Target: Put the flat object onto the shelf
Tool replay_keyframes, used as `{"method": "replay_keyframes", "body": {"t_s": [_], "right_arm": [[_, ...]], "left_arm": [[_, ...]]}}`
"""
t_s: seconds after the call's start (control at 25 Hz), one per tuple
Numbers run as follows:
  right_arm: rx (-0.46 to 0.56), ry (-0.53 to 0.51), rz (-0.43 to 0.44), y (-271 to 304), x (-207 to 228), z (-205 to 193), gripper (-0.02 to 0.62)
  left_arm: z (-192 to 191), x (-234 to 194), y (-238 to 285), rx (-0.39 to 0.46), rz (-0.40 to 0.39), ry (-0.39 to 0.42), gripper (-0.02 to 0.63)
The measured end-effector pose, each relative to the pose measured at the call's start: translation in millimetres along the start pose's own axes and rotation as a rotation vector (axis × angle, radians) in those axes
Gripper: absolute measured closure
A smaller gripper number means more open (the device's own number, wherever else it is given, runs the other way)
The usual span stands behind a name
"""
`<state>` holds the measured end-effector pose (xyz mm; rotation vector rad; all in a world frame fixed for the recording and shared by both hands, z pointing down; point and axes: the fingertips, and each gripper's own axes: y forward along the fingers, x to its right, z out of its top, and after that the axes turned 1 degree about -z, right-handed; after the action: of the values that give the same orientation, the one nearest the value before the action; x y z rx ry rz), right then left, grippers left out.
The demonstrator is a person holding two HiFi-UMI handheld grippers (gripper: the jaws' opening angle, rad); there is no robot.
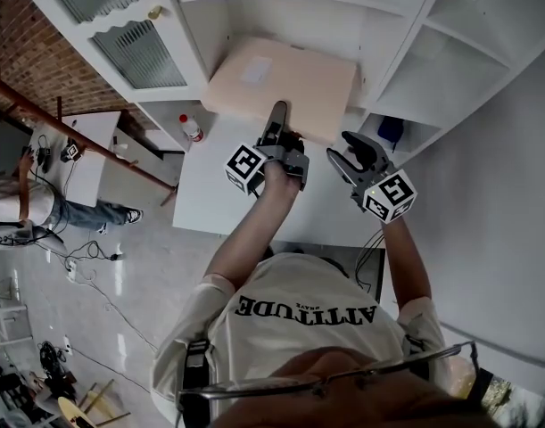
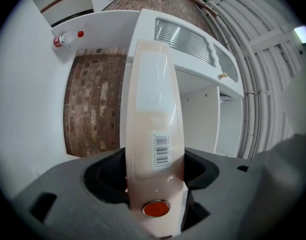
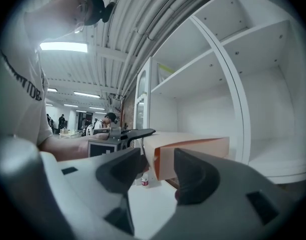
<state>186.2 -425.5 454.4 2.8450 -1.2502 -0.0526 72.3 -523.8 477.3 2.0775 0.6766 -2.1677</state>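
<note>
The flat object is a wide beige package with a pale label, held level with its far end inside the opening of the white shelf unit. My left gripper is shut on its near edge. In the left gripper view the package runs edge-on between the jaws, showing a barcode and an orange dot. My right gripper hangs open just right of the package, touching nothing. In the right gripper view the package's orange-trimmed corner lies beyond the open jaws.
A small white bottle with a red cap stands on the white counter left of the package. A ribbed-glass cabinet door hangs open at the left. A blue thing sits in a lower right compartment. A person sits at the far left.
</note>
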Motion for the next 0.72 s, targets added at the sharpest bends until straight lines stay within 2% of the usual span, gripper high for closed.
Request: {"method": "replay_keyframes", "body": {"t_s": [0.2,0.36,0.48,0.72], "right_arm": [[-0.026,-0.032,-0.039,16.7,9.3,-2.6,0.394],[-0.048,-0.056,-0.123,24.3,27.9,-3.0,0.394],[-0.066,-0.056,-0.187,30.0,41.5,-7.2,0.396],[-0.073,-0.045,-0.250,43.3,55.5,-6.9,0.399]], "left_arm": [[1.7,-1.6,9.6,0.025,0.009,0.011,0.305],[1.2,-5.7,19.2,0.016,0.018,0.020,0.299],[-1.5,-12.4,24.4,-0.030,0.032,0.035,0.291],[-5.1,-13.9,33.6,-0.162,0.042,0.113,0.261]]}}
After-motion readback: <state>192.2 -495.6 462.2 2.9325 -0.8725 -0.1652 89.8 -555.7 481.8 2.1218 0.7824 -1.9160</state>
